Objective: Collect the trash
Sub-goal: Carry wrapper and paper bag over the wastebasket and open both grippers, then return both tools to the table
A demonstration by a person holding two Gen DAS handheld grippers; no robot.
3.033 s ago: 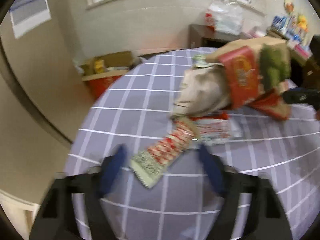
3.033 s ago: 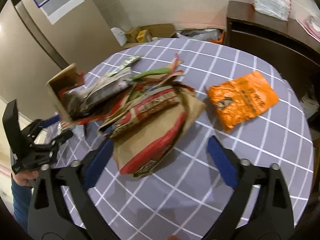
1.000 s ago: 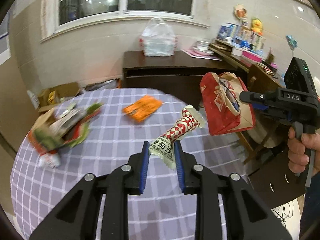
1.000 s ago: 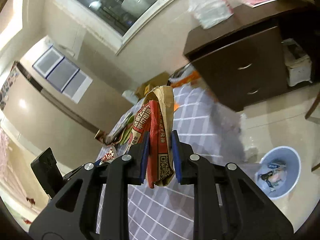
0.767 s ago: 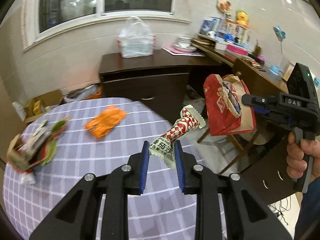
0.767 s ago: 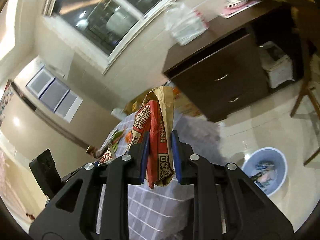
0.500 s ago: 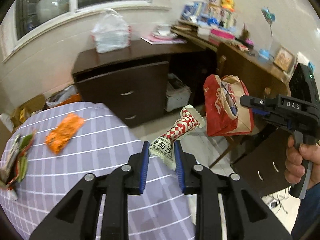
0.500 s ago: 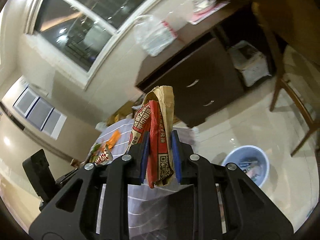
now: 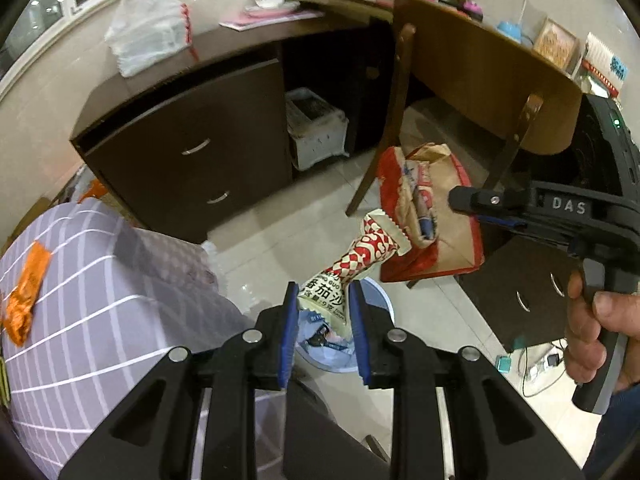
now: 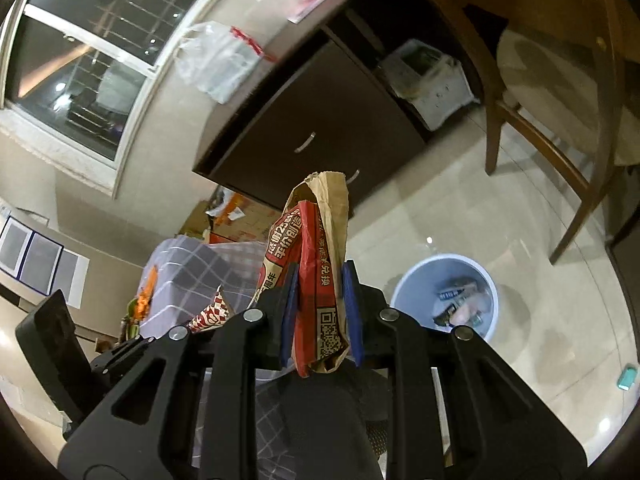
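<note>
We hold a red-and-white snack wrapper (image 9: 347,264) pinched in our left tongs (image 9: 323,320), in the air above the pale blue trash bin (image 9: 376,304) on the tiled floor. Our right tongs (image 10: 319,308) are clamped on a red and brown paper bag (image 10: 320,240), also aloft, with the bin (image 10: 404,284) just beyond to the right. To the left sits the checked-cloth desk (image 9: 80,280), an orange packet (image 9: 26,292) lying on it.

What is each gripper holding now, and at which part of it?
The left gripper pinches the red-and-white snack wrapper at its lower end. The right gripper clamps the red-and-brown paper bag near its bottom.
</note>
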